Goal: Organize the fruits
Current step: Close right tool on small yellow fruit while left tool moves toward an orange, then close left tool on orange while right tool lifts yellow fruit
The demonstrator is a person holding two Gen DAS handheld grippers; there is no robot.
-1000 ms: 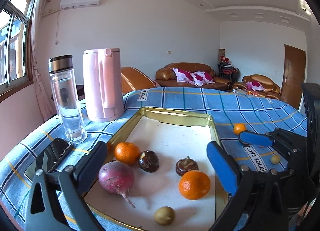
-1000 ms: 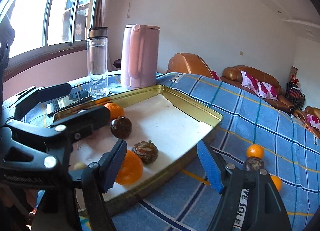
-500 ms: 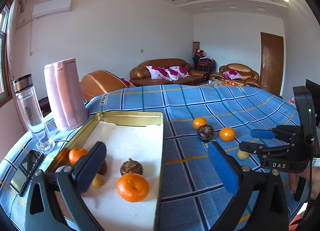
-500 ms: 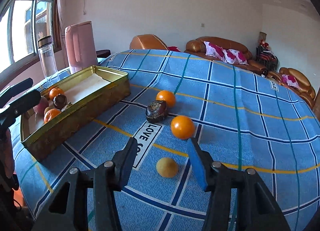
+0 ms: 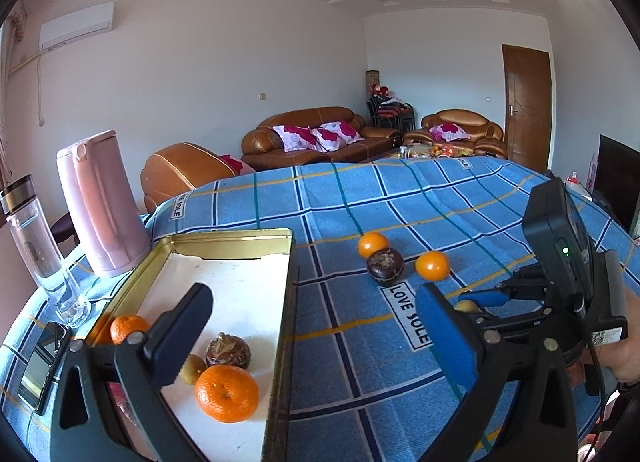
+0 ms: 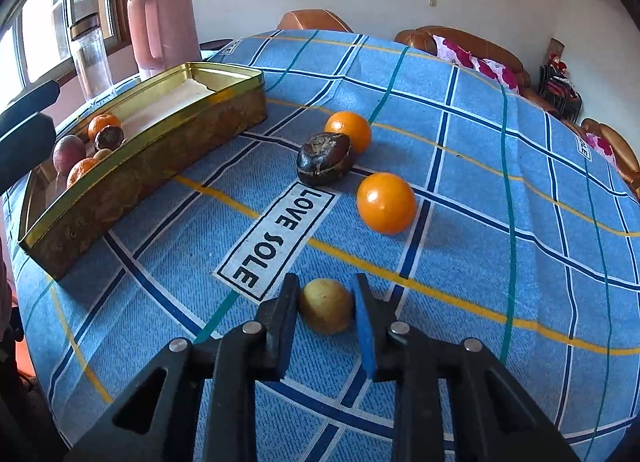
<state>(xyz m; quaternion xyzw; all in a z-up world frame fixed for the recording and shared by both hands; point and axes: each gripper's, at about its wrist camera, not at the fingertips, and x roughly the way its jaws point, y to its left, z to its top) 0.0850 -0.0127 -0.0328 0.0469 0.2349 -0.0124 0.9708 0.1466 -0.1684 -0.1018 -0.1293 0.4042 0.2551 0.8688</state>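
Note:
My right gripper (image 6: 326, 289) is shut on a small yellow fruit (image 6: 326, 308) that rests on the blue checked cloth, both pads pressing its sides. Beyond it lie two oranges (image 6: 386, 202) (image 6: 349, 130) and a dark brown fruit (image 6: 324, 158). The gold tin tray (image 6: 140, 166) at the left holds several fruits, among them an orange (image 5: 226, 394) and a dark fruit (image 5: 228, 350). Over the tray's right edge my left gripper (image 5: 316, 326) stands wide open and holds nothing. In the left wrist view the right gripper (image 5: 484, 298) shows at the right.
A pink kettle (image 5: 100, 202), a glass bottle (image 5: 40, 250) and a phone (image 5: 40, 366) stand left of the tray. A person's hand (image 5: 624, 354) holds the right gripper's handle. The table's edge curves close below the right gripper. Sofas stand behind the table.
The right gripper swung away from the tray, came down over the small yellow fruit and closed on it. The left gripper shifted right, from over the tray's middle to its right edge.

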